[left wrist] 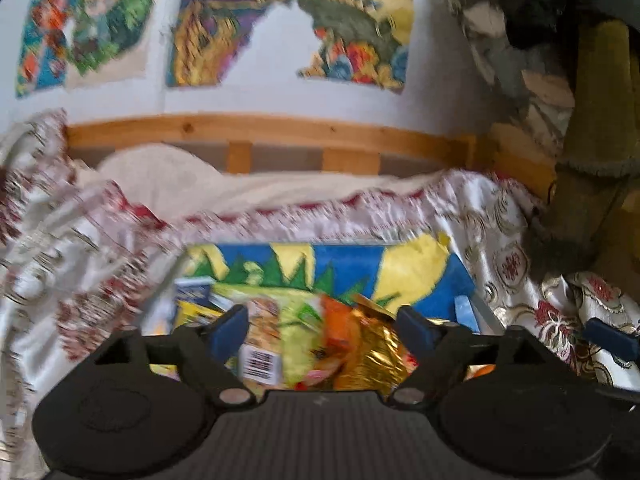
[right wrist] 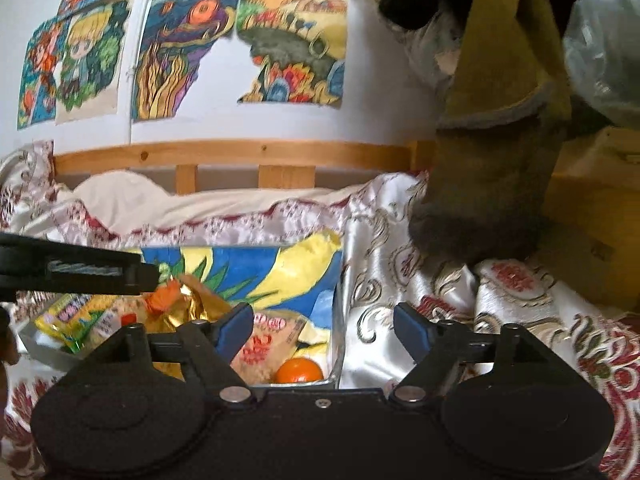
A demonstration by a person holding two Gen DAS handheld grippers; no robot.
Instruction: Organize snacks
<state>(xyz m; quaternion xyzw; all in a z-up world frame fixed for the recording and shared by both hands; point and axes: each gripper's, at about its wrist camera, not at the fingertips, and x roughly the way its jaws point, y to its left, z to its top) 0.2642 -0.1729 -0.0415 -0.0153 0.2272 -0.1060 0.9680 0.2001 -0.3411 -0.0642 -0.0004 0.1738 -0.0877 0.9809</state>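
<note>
Both views look across a bed covered with a shiny white satin bedspread (right wrist: 384, 240) patterned in red and gold, with a pale wooden bed rail (right wrist: 240, 154) and colourful drawings (right wrist: 176, 52) taped to the white wall in the upper part of the frame. The left hand-held gripper (left wrist: 322, 326) stands released, its blue-padded fingers wide apart and pressing on nothing; in the blurred left wrist view the snack pile shows behind the gap. There a crinkled gold foil packet (left wrist: 376, 354) lies beside a yellow-green snack bag (left wrist: 296, 320) bearing a white barcode label (left wrist: 260, 364). All sit in a shallow open box lined with blue, yellow and green painted paper (right wrist: 256, 268), at lower centre of the frame. The right hand-held gripper (right wrist: 324, 330) is likewise released, its jaws spread over the box's right wall, holding nothing. In the right wrist view a small orange mandarin (right wrist: 299, 371) rests in the box's near right corner, touching a clear packet with red lettering (right wrist: 264, 344). The left tool's black finger crosses the left edge of that frame above the snacks. An olive-yellow plush toy (right wrist: 500, 120) occupies the upper right.
</note>
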